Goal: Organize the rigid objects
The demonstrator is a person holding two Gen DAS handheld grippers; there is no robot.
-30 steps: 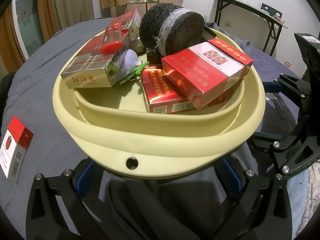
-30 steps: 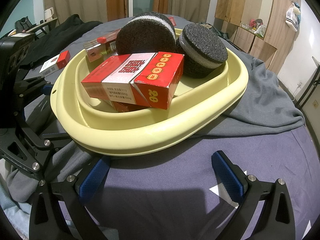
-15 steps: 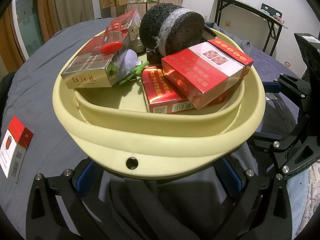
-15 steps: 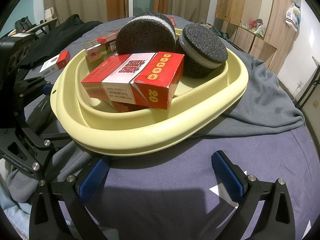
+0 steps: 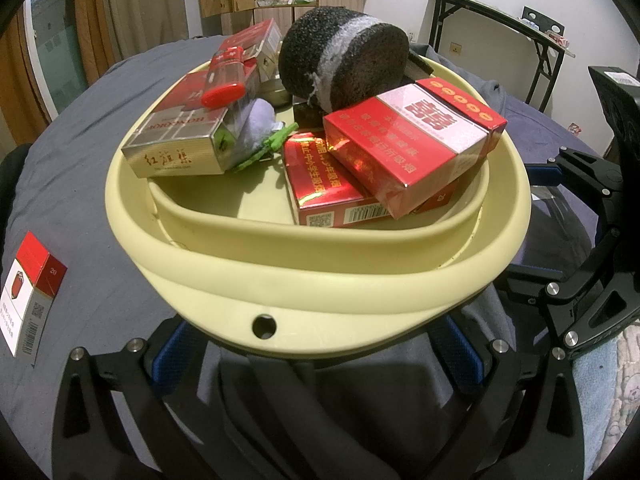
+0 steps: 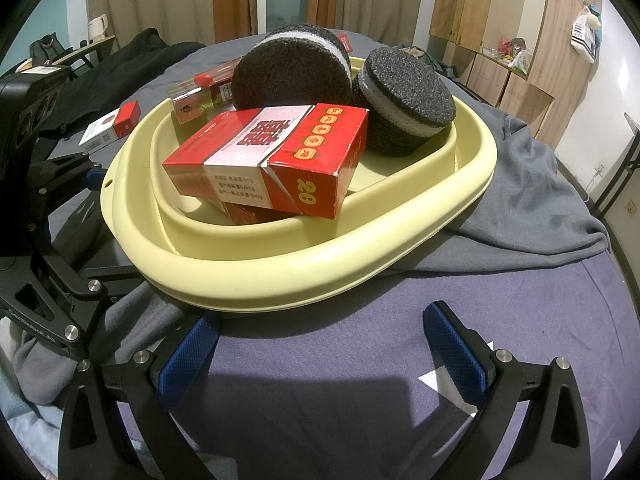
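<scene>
Both the left gripper (image 5: 316, 354) and right gripper (image 6: 320, 346) are held spread, empty, at the yellow basin's (image 5: 320, 280) near rim. 1 red-and-white pack (image 5: 30, 298) is left outside it; the top red box (image 6: 272, 158) could be toppled if the basin is bumped.

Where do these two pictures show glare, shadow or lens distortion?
Left wrist view: glare on the foil of the red box; fisheye bends the basin rim and darkens the corners. Right wrist view: the basin casts a dark shadow on the cloth in front; wardrobes lean from distortion; both views are sharp.
</scene>
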